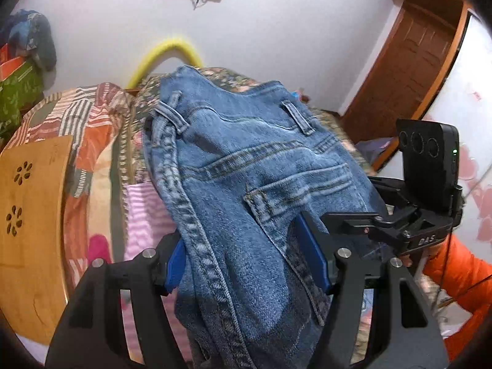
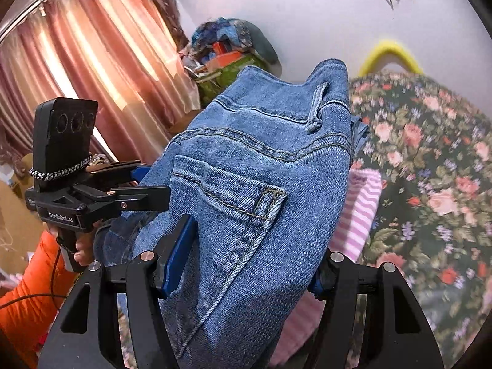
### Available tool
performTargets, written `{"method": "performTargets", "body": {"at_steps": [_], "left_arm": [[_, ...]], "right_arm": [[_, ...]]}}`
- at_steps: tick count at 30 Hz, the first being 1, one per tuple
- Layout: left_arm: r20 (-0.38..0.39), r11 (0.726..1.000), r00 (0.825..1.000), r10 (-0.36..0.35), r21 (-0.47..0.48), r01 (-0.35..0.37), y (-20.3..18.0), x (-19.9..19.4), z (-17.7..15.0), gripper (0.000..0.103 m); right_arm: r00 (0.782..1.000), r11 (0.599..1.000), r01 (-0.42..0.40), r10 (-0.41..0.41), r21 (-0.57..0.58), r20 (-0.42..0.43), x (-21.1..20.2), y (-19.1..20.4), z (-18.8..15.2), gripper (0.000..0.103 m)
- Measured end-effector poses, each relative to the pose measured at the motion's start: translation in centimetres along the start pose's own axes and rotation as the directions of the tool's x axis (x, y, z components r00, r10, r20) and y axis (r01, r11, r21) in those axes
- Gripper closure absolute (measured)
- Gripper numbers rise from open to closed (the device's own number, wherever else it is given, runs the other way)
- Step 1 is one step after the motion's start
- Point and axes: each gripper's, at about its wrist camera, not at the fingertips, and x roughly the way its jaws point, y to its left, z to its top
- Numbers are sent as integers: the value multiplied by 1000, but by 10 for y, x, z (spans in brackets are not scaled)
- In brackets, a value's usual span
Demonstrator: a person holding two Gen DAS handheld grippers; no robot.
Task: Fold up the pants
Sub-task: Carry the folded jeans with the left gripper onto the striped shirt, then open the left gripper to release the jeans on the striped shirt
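Blue denim pants (image 1: 252, 160) hang as a thick folded bundle above the bed, back pocket and belt loops facing up. My left gripper (image 1: 246, 261) is shut on the bundle, one blue pad pressing on each side. In the right wrist view the same pants (image 2: 255, 169) sit between the blue pads of my right gripper (image 2: 249, 267), which is shut on them too. Each gripper shows in the other's view: the right gripper (image 1: 363, 224) clamps the denim's right edge, the left gripper (image 2: 147, 181) its left edge. The lower part of the pants is hidden below the frames.
Under the pants lie a floral bedspread (image 2: 430, 153) and a pink striped cloth (image 2: 359, 209). A wooden board (image 1: 30, 200) and a striped quilt (image 1: 86, 117) are at the left. A person's orange sleeve (image 1: 455, 270), a brown door (image 1: 409, 61) and pink curtains (image 2: 92, 61) border the scene.
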Motion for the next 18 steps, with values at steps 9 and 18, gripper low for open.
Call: {"method": "performTargets", "body": {"at_steps": [9,18], "left_arm": [[-56,998,998,2,-67,-6,51,66,-47,37],[-32,968,971,235,-85,-237,32,13,-52,37]], "right_arm": [[978,999,10,0,46,-207,62,-43,-31,39],[970,982,186,-190,-36,-149,-14,-17,-42,38]]}}
